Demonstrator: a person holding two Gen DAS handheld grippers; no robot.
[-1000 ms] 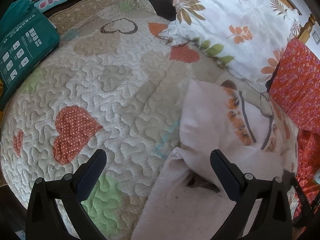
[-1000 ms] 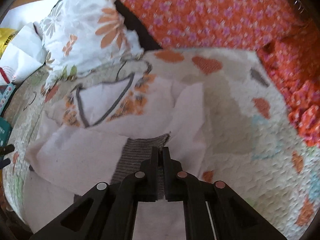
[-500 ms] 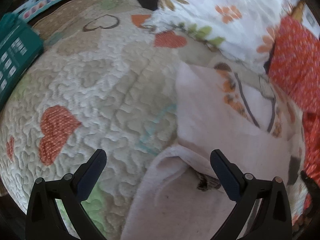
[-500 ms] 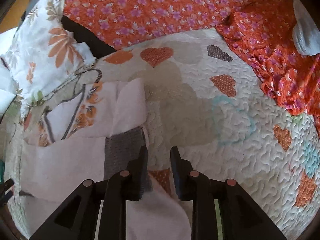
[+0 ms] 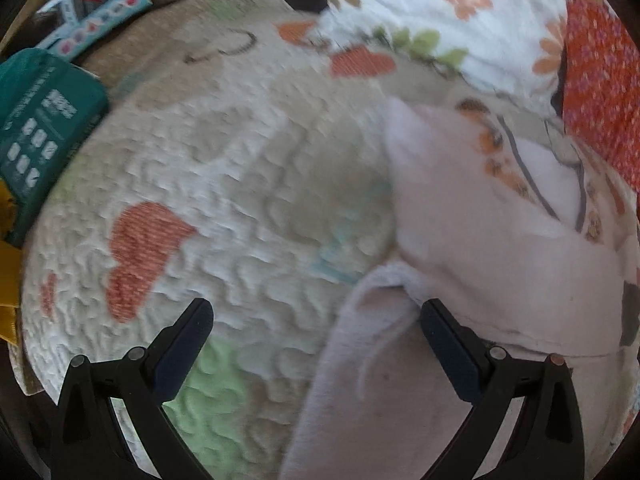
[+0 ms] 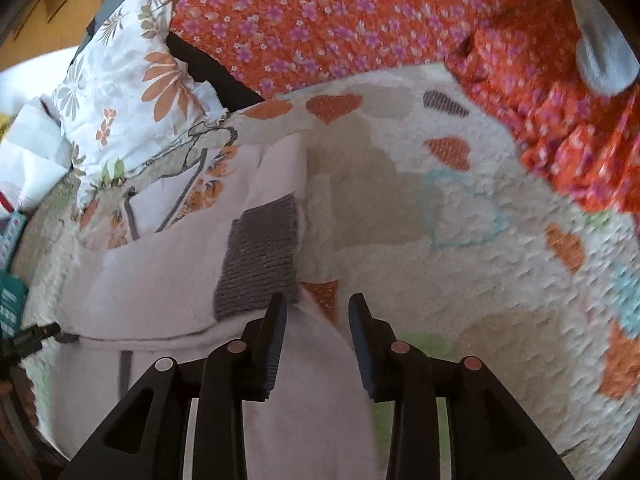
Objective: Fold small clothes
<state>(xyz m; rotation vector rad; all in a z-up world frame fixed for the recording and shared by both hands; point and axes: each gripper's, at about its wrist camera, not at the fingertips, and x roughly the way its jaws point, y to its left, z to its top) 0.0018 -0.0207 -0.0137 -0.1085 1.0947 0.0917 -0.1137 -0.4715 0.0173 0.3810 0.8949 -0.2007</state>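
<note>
A small pale pink garment (image 6: 160, 280) with a grey neckline, orange print and a grey ribbed cuff (image 6: 260, 264) lies partly folded on a quilted heart-pattern bed cover (image 6: 440, 240). The sleeve with the cuff lies across the body. My right gripper (image 6: 318, 308) is open and empty just below the cuff, over the garment's lower edge. In the left wrist view the garment (image 5: 500, 260) fills the right side. My left gripper (image 5: 316, 316) is wide open and empty, its right finger over the garment's left fold, its left finger over bare quilt (image 5: 240, 200).
A floral white pillow (image 6: 132, 80) lies behind the garment. Orange flowered fabric (image 6: 360, 20) is bunched at the back and right. A teal package (image 5: 36, 132) and a pale box (image 5: 100, 28) sit at the quilt's left edge.
My right gripper opened and let go of the grey cuff, leaving the sleeve laid across the body, then drew back slightly. My left gripper stayed open and shifted a little toward the garment.
</note>
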